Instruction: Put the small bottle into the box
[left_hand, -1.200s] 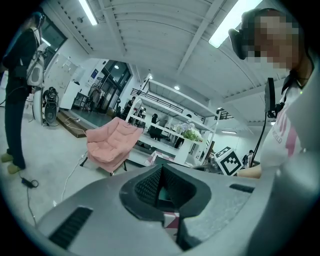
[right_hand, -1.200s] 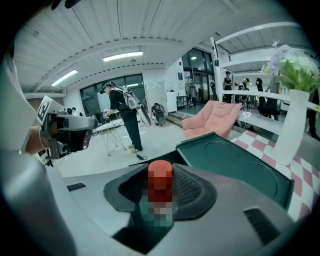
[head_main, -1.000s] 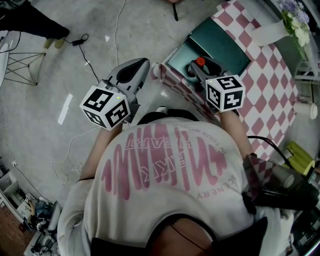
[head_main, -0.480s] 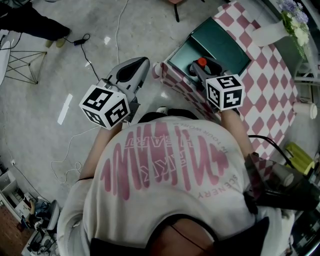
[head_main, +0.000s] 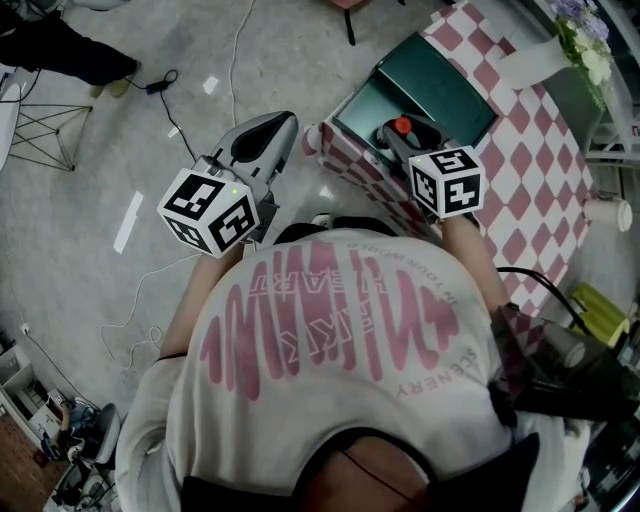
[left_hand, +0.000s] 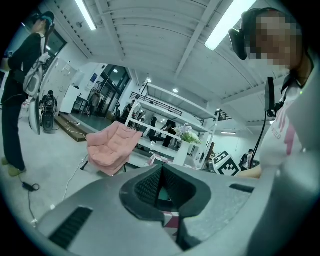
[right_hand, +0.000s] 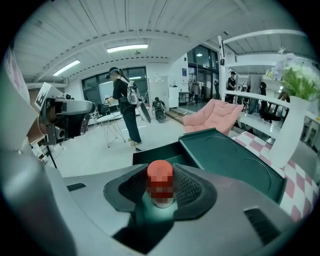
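A small bottle (head_main: 401, 127) with a red cap stands upright between the pads of my right gripper (head_main: 400, 137), which is shut on it. In the right gripper view the small bottle (right_hand: 160, 183) fills the gap of the right gripper (right_hand: 161, 189). Just beyond it lies the open dark green box (right_hand: 150, 156) with its lid (right_hand: 227, 157) folded back. From the head view the box (head_main: 362, 112) sits at the table's corner, and the bottle hangs over its near edge. My left gripper (head_main: 268, 135) hovers over the floor, left of the table. Its pads meet in the left gripper (left_hand: 161, 179) view, with nothing held.
The box rests on a table with a red-and-white checked cloth (head_main: 540, 160). A white vase of flowers (head_main: 545, 62) stands at its far side. Cables (head_main: 170, 112) trail over the grey floor. A pink armchair (left_hand: 112, 147) and a standing person (right_hand: 125, 107) are farther off.
The right gripper with the bottle has edged slightly away from the body toward the box. The left gripper has stayed where it was.
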